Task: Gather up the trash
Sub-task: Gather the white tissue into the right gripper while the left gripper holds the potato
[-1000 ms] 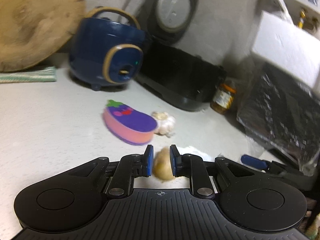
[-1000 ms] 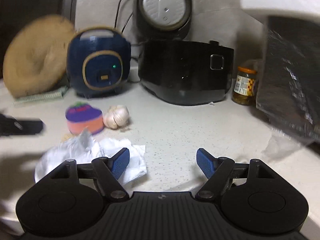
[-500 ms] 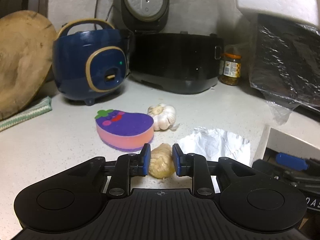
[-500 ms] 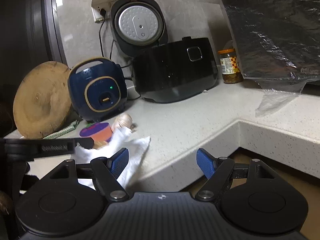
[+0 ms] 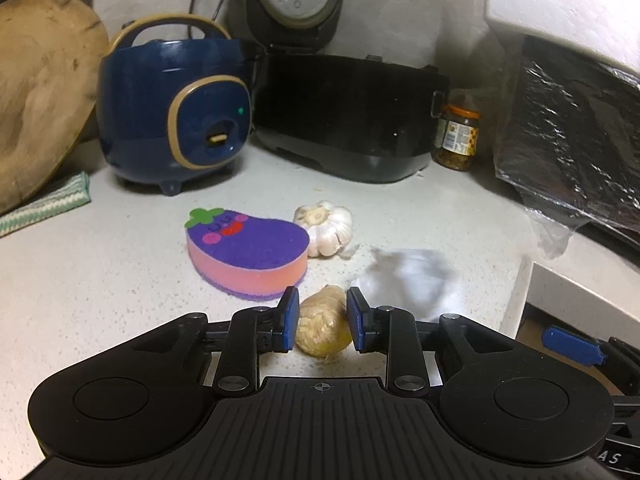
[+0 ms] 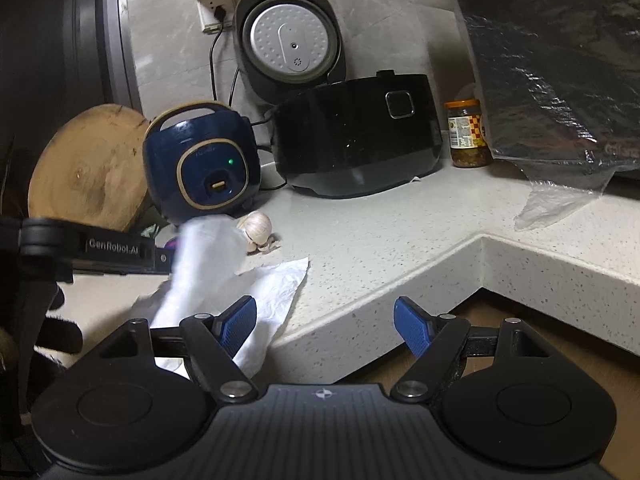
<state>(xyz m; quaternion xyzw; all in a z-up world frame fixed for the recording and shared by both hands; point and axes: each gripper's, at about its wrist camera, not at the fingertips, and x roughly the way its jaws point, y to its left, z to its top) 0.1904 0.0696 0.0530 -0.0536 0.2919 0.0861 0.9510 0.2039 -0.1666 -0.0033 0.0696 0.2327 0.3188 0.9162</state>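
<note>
Your left tongs point(image 5: 322, 320) sit low over the speckled bench point(image 5: 100, 280), jaws opening, with a ginger piece point(image 5: 322, 326) between the blue pads; small gaps show both sides, so no squeeze on it. Taking the ginger as landmark: wooden board point(image 5: 36, 92) far back-left, striped cloth point(image 5: 48, 204) under its edge, navy rice cooker point(image 5: 176, 112) behind left, eggplant sponge point(image 5: 248, 256) just behind left, garlic bulb point(image 5: 326, 226) behind and touching the sponge, black cooker point(image 5: 348, 116) further back with lid up, crumpled white tissue point(image 5: 408, 280) just right, blurred, jar point(image 5: 456, 138) back-right, foil-wrapped appliance point(image 5: 576, 132) far right. Your right tongs point(image 6: 325, 322) hang off the bench edge, jaws wide apart, nothing between them; tissue lies beside the left pad.
</note>
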